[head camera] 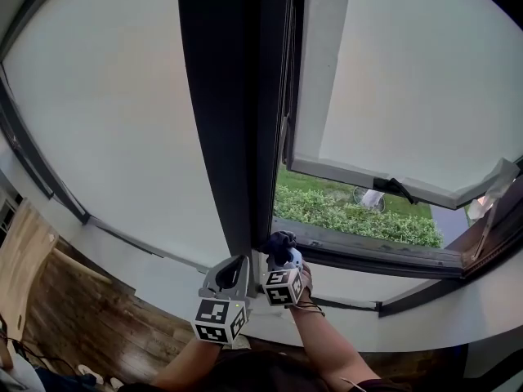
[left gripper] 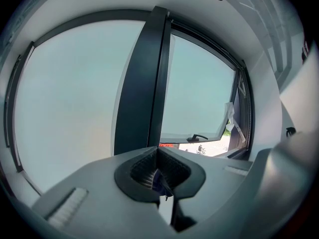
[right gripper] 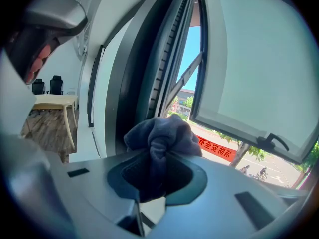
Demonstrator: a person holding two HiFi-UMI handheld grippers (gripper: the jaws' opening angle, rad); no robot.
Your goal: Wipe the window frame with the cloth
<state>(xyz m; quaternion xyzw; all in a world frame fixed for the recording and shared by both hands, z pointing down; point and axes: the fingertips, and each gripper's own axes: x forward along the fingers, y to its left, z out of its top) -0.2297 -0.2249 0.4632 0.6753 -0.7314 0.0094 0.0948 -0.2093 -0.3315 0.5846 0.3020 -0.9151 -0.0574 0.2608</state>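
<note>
The dark window frame's upright post (head camera: 237, 113) runs down the middle of the head view and meets the lower rail (head camera: 368, 250). My right gripper (head camera: 283, 253) is shut on a bunched dark grey cloth (head camera: 278, 240), held at the foot of the post where it joins the rail. In the right gripper view the cloth (right gripper: 162, 133) bulges out of the shut right gripper (right gripper: 158, 159), with the post (right gripper: 132, 93) just behind. My left gripper (head camera: 237, 263) sits beside it to the left, below the post. In its own view the left gripper (left gripper: 158, 167) is shut, facing the post (left gripper: 142, 93).
The window sash (head camera: 409, 80) stands swung outward at the right, its black handle (head camera: 395, 188) on the lower edge. A green hedge (head camera: 351, 215) shows through the gap. A white sill (head camera: 163, 276) runs under the glass. A wooden chair (head camera: 20, 260) stands on the wood floor at lower left.
</note>
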